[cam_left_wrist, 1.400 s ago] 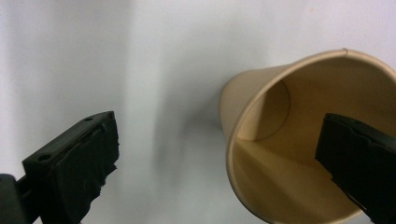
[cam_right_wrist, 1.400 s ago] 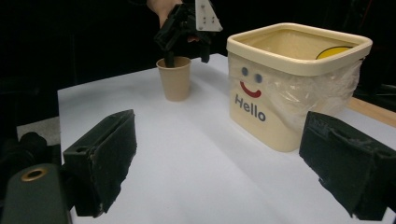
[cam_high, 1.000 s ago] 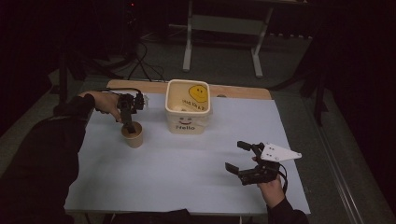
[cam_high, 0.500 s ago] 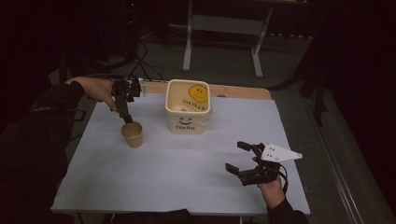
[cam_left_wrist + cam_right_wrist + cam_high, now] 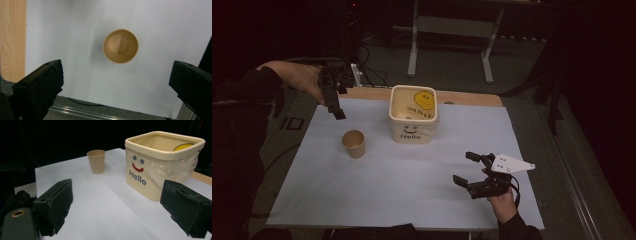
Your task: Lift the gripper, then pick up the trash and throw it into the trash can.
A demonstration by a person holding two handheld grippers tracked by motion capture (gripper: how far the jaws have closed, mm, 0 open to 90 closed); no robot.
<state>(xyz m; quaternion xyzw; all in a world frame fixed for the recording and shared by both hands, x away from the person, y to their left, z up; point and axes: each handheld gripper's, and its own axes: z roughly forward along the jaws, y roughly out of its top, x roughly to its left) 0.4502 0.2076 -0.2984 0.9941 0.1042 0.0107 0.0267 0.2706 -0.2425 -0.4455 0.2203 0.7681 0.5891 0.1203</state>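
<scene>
Currently | my left claw (image 5: 337, 106) wide, empty, above paper cup (image 5: 354, 144) | cup upright on surface (image 5: 377, 200) beside Hello tub (image 5: 413, 120) | right claw (image 5: 469, 170) wide, idle | cup looks placed; nothing gripped.

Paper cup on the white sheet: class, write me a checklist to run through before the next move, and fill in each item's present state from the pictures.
1. paper cup stands upright: ok.
2. Cup holds nothing: ok, its bare bottom shows in the left gripper view.
3. left gripper open and off the cup: ok.
4. right gripper open, holding nothing: ok.
5. Cup stands apart from the Hello tub: ok.
6. Tub's contents: cannot tell.
</scene>
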